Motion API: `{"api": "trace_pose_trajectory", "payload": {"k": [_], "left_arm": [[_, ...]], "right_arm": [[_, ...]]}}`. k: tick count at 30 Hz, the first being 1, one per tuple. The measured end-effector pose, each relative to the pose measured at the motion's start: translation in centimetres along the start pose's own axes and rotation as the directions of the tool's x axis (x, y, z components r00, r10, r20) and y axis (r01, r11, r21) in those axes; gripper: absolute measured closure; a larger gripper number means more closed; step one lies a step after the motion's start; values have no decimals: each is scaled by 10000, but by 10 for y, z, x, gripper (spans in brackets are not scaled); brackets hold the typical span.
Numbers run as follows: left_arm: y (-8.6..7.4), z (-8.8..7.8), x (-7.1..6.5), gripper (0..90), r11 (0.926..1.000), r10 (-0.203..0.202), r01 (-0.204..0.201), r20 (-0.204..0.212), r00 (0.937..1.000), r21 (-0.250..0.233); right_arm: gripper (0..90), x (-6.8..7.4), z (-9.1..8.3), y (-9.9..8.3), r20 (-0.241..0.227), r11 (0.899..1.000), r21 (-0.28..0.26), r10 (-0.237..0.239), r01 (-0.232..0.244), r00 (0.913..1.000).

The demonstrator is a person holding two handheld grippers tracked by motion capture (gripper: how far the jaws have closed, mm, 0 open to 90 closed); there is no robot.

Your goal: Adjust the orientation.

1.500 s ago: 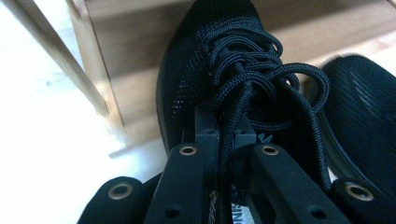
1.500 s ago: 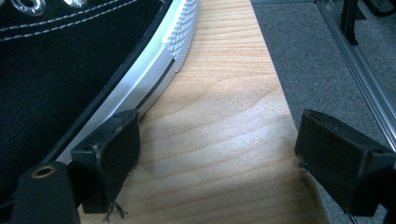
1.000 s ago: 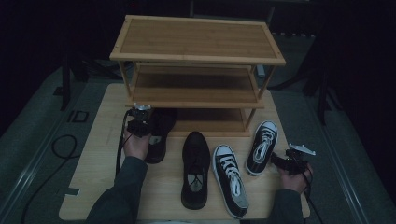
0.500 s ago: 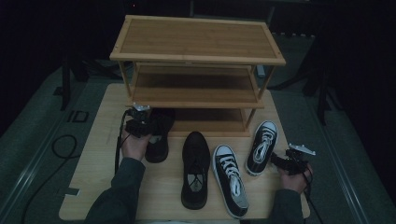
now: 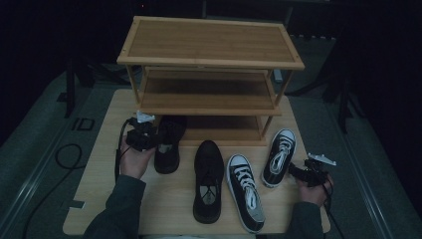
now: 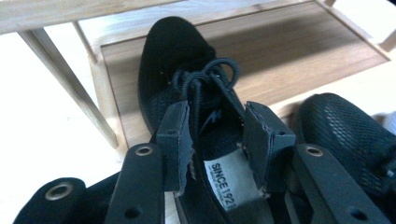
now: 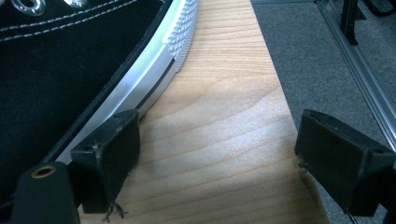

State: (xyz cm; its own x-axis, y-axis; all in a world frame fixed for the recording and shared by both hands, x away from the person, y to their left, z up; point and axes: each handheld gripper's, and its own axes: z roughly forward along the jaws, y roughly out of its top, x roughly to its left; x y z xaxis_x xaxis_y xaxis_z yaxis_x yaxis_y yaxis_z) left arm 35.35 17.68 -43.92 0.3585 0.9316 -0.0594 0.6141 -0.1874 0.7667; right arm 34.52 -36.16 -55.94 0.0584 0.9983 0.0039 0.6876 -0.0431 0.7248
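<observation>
A black mesh shoe (image 5: 168, 144) lies with its toe on the bottom shelf (image 5: 224, 128) of the wooden rack (image 5: 209, 35). My left gripper (image 5: 149, 138) hovers at the shoe's heel. Its jaws have just been opening. In the left gripper view the left gripper (image 6: 217, 144) stands open over the shoe (image 6: 177, 60), with laces and insole label between the pads, which press on nothing. My right gripper (image 5: 294, 172) rests open near the table's right edge. In the right gripper view the right gripper (image 7: 219, 158) has one pad beside the white sole of a black sneaker (image 7: 56, 60).
A second black shoe (image 5: 208, 179) and two black-and-white sneakers (image 5: 246, 191) (image 5: 279, 157) lie on the wooden tabletop (image 5: 99, 199) before the rack. The rack's middle shelf (image 5: 209, 94) and top shelf hold nothing. Grey floor (image 7: 317, 56) drops off past the table's right edge.
The left gripper has drawn slightly back and up from the black shoe, which stays with its toe on the bottom shelf. The right hand has not moved.
</observation>
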Motion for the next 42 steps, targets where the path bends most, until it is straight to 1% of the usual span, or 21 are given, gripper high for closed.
{"api": "trace_pose_trajectory", "payload": {"k": [3, 5, 7, 11, 13, 17, 18, 19, 20, 21, 23, 24, 30, 33, 36, 40, 41, 42], "left_arm": [[-2, -6, -1, 637, 9998, 210, -211, 258, 9994, 20], [-5, -11, -3, 646, 9989, 473, -475, 397, 9981, 46], [-8, -17, -4, 649, 9975, 702, -701, 606, 9957, -41], [-14, -30, -6, 654, 9957, 916, -902, 920, 9915, -194], [-18, -35, -8, 667, 9941, 1075, -1055, 1014, 9890, -248], [-29, -45, -13, 747, 9890, 1475, -1451, 1060, 9834, -294], [-29, -45, -13, 773, 9890, 1475, -1451, 1060, 9834, -294], [-33, -48, -15, 773, 9860, 1667, -1647, 1070, 9802, -271], [-35, -49, -17, 824, 9849, 1730, -1712, 1105, 9787, -250], [-38, -50, -18, 843, 9839, 1787, -1773, 1119, 9775, -224], [-42, -50, -20, 865, 9820, 1887, -1881, 1231, 9743, -170], [-44, -49, -20, 868, 9817, 1903, -1895, 1241, 9738, -185], [-56, -43, -22, 874, 9846, 1731, -1747, 1384, 9751, -6], [-63, -39, -24, 879, 9819, 1830, -1879, 1394, 9732, 222], [-69, -35, -26, 882, 9812, 1822, -1892, 1406, 9732, 379], [-76, -26, -27, 886, 9785, 1859, -1964, 1434, 9721, 632], [-78, -23, -28, 886, 9761, 1933, -2045, 1361, 9717, 739], [-78, -23, -28, 886, 9761, 1933, -2045, 1361, 9717, 739]], "right_arm": [[140, 0, 0, 0, 0, 10000, 0, 0, 0, 10000], [140, 0, 0, 0, 0, 10000, 0, -2, 2, 10000], [140, 0, 0, 0, -1, 10000, 0, 0, 0, 10000], [140, 0, 0, 0, 0, 10000, 0, -1, 1, 10000], [140, 0, 0, 0, 0, 10000, -3, -6, 6, 10000], [140, 0, 0, 0, -1, 10000, 0, 0, 0, 10000], [140, 0, 0, 0, -1, 10000, 0, 0, 0, 10000], [140, 0, 0, 0, -1, 10000, -1, -1, 1, 10000], [140, 0, 0, 0, -2, 10000, -1, -2, 2, 10000], [140, 0, 0, 0, 0, 10000, 2, 1, -1, 10000], [141, 0, 0, 0, 0, 10000, 0, 0, 0, 10000], [141, 0, 0, 0, -1, 10000, 3, 6, -6, 10000], [142, 0, 0, 0, 8, 10000, -8, 25, -25, 10000], [142, 0, 0, 0, 10, 10000, -8, 28, -28, 10000], [142, 0, 0, 0, 12, 10000, -8, 28, -28, 10000], [142, 1, 0, 0, 17, 10000, -6, 33, -33, 10000], [142, 1, 0, 0, 17, 10000, -6, 33, -33, 10000], [142, 1, 0, 0, 17, 10000, -6, 33, -33, 10000]]}}
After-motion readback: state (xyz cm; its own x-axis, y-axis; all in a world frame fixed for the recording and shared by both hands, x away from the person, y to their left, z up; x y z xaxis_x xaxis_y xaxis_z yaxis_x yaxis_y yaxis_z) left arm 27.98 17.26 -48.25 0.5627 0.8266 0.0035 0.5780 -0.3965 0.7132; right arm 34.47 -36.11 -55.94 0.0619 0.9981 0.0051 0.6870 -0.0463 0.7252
